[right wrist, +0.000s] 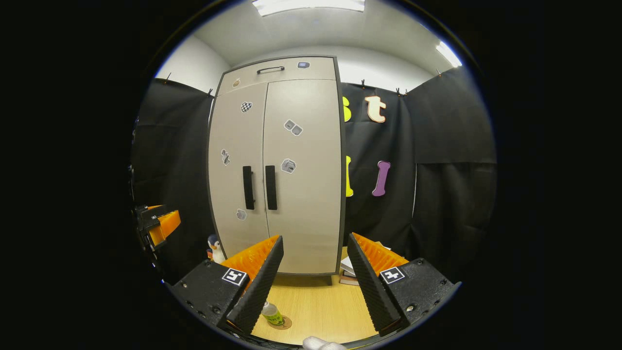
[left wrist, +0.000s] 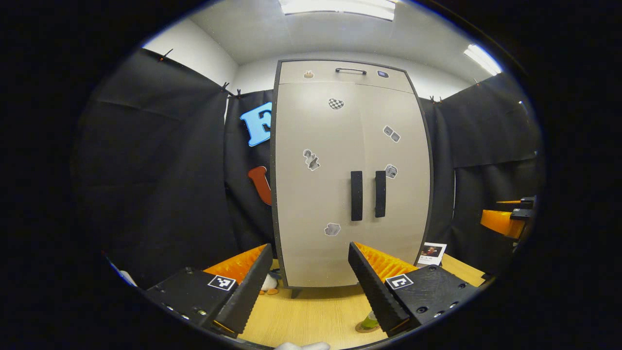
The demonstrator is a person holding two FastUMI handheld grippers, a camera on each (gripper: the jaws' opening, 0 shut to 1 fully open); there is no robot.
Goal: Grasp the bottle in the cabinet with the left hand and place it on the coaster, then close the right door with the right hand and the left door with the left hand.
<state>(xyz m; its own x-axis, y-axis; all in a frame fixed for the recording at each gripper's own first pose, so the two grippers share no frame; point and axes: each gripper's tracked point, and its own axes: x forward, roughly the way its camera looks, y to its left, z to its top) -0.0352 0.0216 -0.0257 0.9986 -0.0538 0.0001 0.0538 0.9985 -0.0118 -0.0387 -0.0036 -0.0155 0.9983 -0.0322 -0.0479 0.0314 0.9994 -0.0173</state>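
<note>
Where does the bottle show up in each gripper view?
Left gripper view: bottle at the bottom, mostly hidden behind the left gripper's own right finger.
Right gripper view: bottle on the coaster, bottom centre-left.
Shared landmark: the cabinet's two black door handles.

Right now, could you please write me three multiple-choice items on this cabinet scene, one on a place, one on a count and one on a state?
1. Where does the bottle stand?
A. inside the cabinet
B. on the coaster on the table
C. between the right tongs

2. How many long black handles sit side by side at the middle of the cabinet doors?
A. one
B. two
C. four

3. How do the two doors stand?
A. both closed
B. left one open
C. both open

Answers: 1 B, the bottle rests on the round coaster on the wooden top. 2 B, one handle sits on each door beside the seam. 3 A, both panels lie flush with no interior showing.
</note>
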